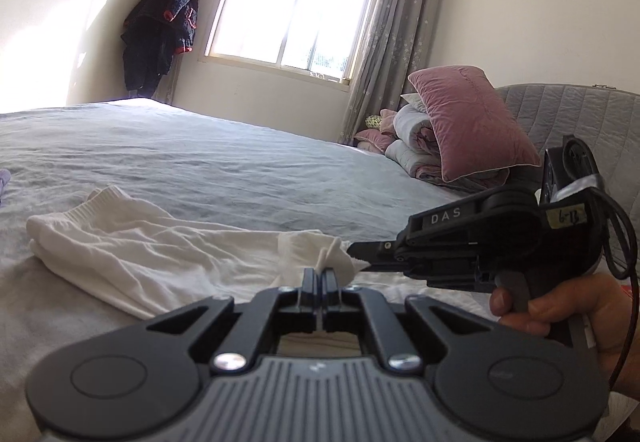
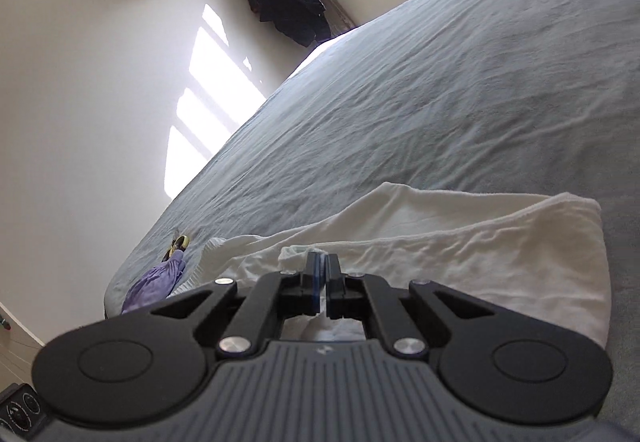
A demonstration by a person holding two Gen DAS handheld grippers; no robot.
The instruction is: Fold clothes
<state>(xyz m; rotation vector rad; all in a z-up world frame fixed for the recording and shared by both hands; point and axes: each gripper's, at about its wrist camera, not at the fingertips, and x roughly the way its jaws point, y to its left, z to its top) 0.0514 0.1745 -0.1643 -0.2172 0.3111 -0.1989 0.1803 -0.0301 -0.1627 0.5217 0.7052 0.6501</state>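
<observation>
White garment (image 1: 160,254) is pinched by both clenched grippers, left (image 1: 319,276) and "DAS"-lettered right (image 1: 354,250).

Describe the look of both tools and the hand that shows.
Both tools are matte black with silver screws and a ribbed grey base. The right tool carries white "DAS" lettering, a handwritten label and a looping black cable. The left tool shows no markings. The hand is bare.

One white garment (image 1: 132,250), one purple garment (image 2: 154,288), two grippers, one pink pillow (image 1: 472,121), one window (image 1: 292,9)
</observation>
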